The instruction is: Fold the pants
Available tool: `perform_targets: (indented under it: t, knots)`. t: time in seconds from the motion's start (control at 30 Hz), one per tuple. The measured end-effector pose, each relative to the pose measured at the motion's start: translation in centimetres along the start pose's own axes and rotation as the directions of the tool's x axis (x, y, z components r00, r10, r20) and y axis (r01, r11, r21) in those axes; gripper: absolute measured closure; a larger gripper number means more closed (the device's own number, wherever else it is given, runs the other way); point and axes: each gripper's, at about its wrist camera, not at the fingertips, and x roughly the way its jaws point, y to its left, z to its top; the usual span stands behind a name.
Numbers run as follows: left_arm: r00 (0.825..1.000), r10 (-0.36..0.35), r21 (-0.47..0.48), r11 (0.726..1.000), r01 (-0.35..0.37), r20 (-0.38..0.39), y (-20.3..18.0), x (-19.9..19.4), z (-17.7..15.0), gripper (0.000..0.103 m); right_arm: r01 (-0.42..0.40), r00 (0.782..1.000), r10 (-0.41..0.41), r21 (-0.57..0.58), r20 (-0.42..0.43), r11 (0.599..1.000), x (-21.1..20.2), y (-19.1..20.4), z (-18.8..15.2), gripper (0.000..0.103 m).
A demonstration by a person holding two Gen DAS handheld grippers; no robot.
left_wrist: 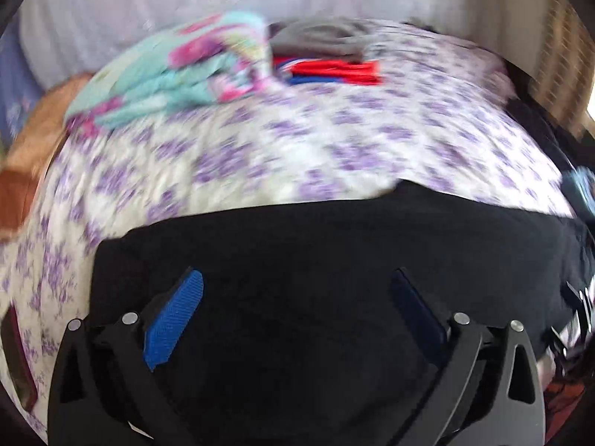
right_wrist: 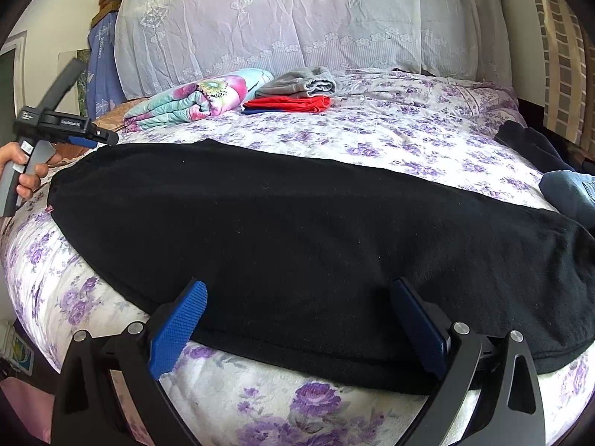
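Both views low over pants [right_wrist: 297,223], headboard-facing.

Bright daylight, left view motion-blurred, right sharp, fisheye edges

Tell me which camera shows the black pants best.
The right wrist view: the black pants lie sharp and nearly full-length across the floral bedspread. The left wrist view is motion-blurred and shows only one stretch of the pants, filling the foreground between that gripper's fingers.

A bed with a purple-flowered sheet [right_wrist: 390,141] fills the frame. Behind it hangs a pale lace curtain [right_wrist: 297,18]; brick-patterned wall [right_wrist: 557,55] at upper right, daylit.
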Motion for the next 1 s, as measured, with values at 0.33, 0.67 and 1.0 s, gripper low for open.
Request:
perform_targets:
  t: [0.33, 0.67, 1.0]
  knots:
    - [0.992, 0.039, 0.116, 0.993, -0.025, -0.121, -6.0, 3.3, -4.1, 0.005, -0.016, 1.000, 0.016, 0.005, 0.022, 1.000, -0.4, -0.2, -0.3, 0.003]
    - [0.990, 0.093, 0.030, 0.995, -0.090, -0.110, -1.2, 1.5, -6.1, 0.004, -0.035, 0.999, 0.035, 0.000, 0.036, 0.999, -0.8, -0.3, -0.6, 0.004]
    - [0.991, 0.129, -0.033, 0.991, -0.130, -0.024, -2.6, -2.2, -5.5, 0.005, 0.012, 0.994, -0.023, 0.100, 0.109, 0.995, -5.7, -3.0, -1.8, 0.004]
